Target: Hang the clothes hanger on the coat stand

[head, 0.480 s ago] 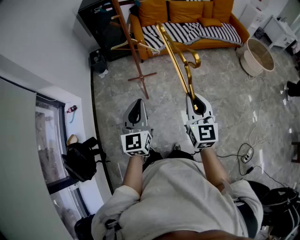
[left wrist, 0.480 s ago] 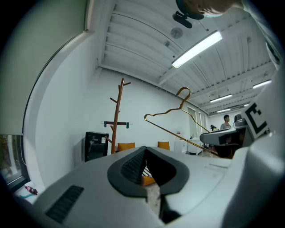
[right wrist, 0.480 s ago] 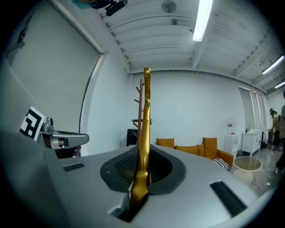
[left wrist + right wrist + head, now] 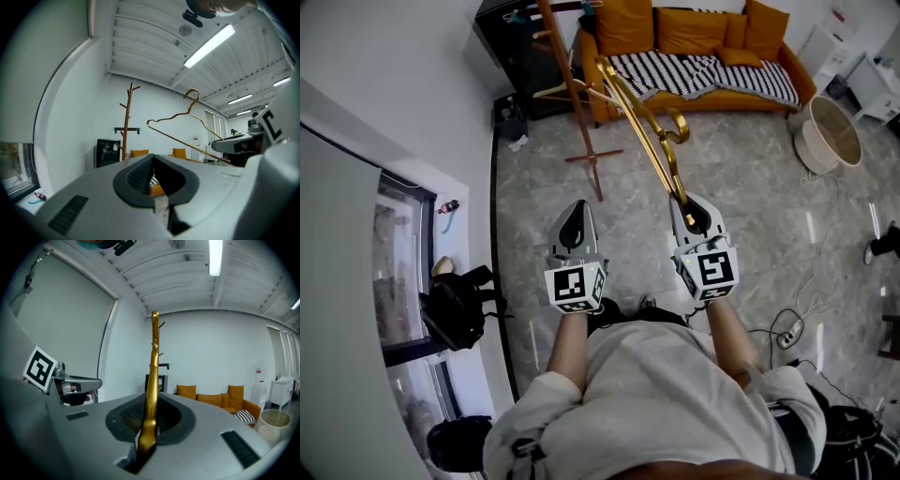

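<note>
The right tool (image 4: 688,204) is clamped on one end of the golden clothes hanger (image 4: 649,127). The hanger juts forward in the air, just right of the coat stand (image 4: 574,94) and apart from it. The left tool (image 4: 575,211), jaws together and empty, is held short of the coat stand's foot. An orange sofa (image 4: 694,33) sits behind the stand.

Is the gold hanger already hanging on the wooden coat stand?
No, the right gripper grips the gold hanger, away from the coat stand.
</note>
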A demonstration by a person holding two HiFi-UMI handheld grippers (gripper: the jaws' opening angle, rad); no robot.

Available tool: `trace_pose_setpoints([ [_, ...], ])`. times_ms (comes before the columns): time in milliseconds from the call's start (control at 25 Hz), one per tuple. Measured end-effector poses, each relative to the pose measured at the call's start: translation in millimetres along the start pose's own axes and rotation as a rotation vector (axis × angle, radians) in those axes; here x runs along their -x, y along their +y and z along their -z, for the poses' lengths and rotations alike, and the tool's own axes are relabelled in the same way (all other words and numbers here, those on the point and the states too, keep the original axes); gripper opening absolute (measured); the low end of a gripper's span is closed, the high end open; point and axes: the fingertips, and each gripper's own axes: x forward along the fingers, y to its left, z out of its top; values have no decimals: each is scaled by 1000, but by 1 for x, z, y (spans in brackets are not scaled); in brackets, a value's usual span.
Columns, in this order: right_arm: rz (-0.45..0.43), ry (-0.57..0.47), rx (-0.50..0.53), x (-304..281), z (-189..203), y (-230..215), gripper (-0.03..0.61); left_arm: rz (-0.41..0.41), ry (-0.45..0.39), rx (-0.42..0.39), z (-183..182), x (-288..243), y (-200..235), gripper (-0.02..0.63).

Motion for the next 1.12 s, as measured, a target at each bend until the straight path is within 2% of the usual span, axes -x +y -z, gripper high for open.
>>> trace_pose_setpoints([
  [280, -121, 45, -5, -38, 15, 4, 26, -72, 31, -8, 10, -15, 22, 11],
  [560, -214, 81, 19, -113, 25, 5, 26, -105, 38, -3, 17, -77, 76, 11],
  [920, -273, 139, 30, -205, 29, 0, 26, -97, 54, 10, 16, -157, 136, 10],
  [1120, -330, 176, 27, -247, 34, 10, 26, -52, 97, 3, 27, -184, 159, 11],
])
